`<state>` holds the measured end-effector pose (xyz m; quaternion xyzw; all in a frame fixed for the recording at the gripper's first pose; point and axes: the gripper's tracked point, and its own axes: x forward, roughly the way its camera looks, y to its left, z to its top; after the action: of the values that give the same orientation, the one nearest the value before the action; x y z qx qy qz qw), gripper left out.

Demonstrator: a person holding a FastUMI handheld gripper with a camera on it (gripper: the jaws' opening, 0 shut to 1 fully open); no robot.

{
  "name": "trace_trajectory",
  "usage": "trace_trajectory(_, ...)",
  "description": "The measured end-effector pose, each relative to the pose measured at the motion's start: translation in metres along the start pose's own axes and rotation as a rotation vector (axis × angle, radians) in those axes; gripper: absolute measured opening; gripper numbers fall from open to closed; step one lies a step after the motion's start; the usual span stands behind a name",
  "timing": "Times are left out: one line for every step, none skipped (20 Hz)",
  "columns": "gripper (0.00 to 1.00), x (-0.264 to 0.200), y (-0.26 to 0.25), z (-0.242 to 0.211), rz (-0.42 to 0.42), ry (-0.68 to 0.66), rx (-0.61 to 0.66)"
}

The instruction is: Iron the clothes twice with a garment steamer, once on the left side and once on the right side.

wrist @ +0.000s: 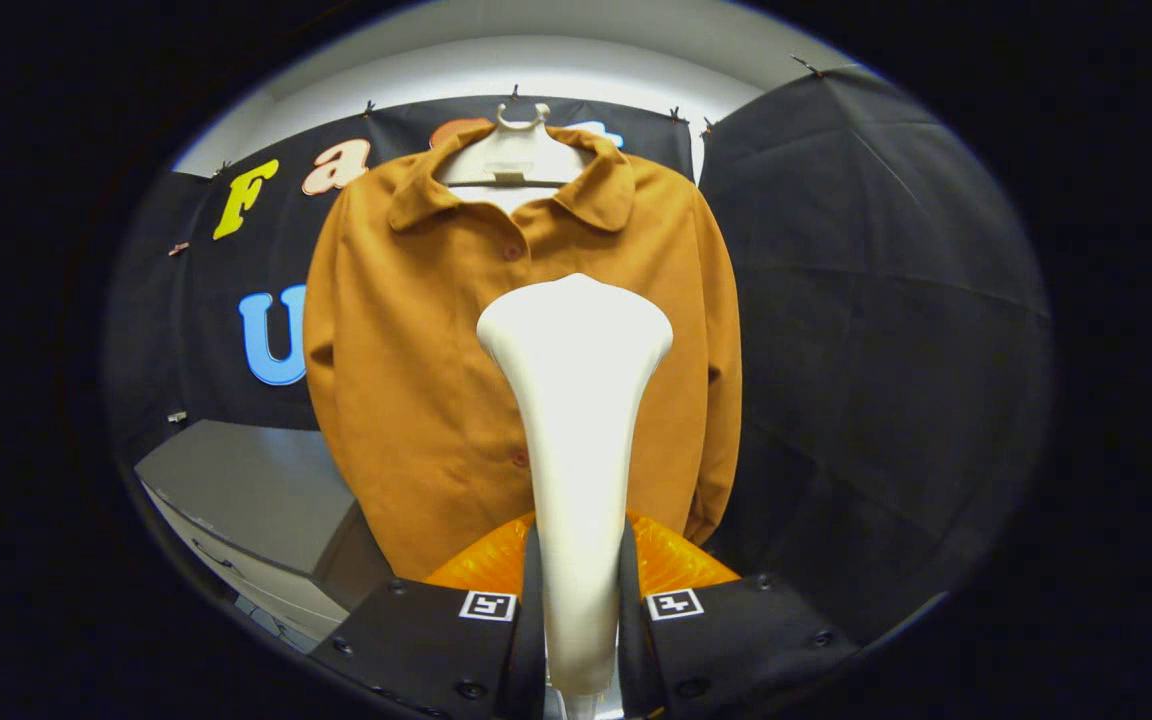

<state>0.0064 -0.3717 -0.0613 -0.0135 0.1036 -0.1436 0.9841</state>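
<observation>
An orange-brown button shirt (416, 330) hangs on a white hanger (516, 150) against the black booth wall, straight ahead of me. My gripper (576, 600) is shut on the handle of a white garment steamer (576, 400), both black fingers (436, 640) pressing its sides. The steamer's wide head rises in front of the shirt's button line, about chest height, a little right of centre. The steamer hides the middle of the shirt's front. Whether the head touches the cloth I cannot tell.
A grey cabinet (246, 490) with drawers stands at the lower left, beside the shirt's hem. Black cloth wall (886, 300) closes off the right side. An orange part (676, 560) shows just behind the fingers.
</observation>
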Motion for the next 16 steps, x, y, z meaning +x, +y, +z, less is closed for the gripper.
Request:
trace_trajectory(0.33,-0.004,0.007,0.013,0.009,-0.028,-0.004)
trace_trajectory(0.33,-0.007,0.015,0.024,0.018,-0.059,-0.010)
trace_trajectory(0.33,-0.011,0.022,0.036,0.026,-0.086,-0.017)
trace_trajectory(0.32,-0.015,0.029,0.045,0.033,-0.114,-0.025)
trace_trajectory(0.32,-0.022,0.036,0.056,0.040,-0.144,-0.034)
trace_trajectory(0.32,-0.028,0.043,0.065,0.047,-0.173,-0.042)
trace_trajectory(0.32,-0.033,0.050,0.074,0.054,-0.199,-0.049)
trace_trajectory(0.32,-0.041,0.055,0.081,0.062,-0.221,-0.054)
trace_trajectory(0.32,-0.046,0.062,0.088,0.072,-0.240,-0.058)
trace_trajectory(0.32,-0.051,0.068,0.095,0.082,-0.259,-0.059)
trace_trajectory(0.32,-0.056,0.073,0.100,0.090,-0.275,-0.057)
trace_trajectory(0.32,-0.059,0.078,0.103,0.093,-0.285,-0.055)
trace_trajectory(0.32,-0.063,0.081,0.106,0.096,-0.293,-0.051)
trace_trajectory(0.32,-0.066,0.084,0.109,0.102,-0.301,-0.042)
trace_trajectory(0.32,-0.070,0.088,0.111,0.107,-0.307,-0.033)
trace_trajectory(0.32,-0.074,0.091,0.113,0.111,-0.313,-0.024)
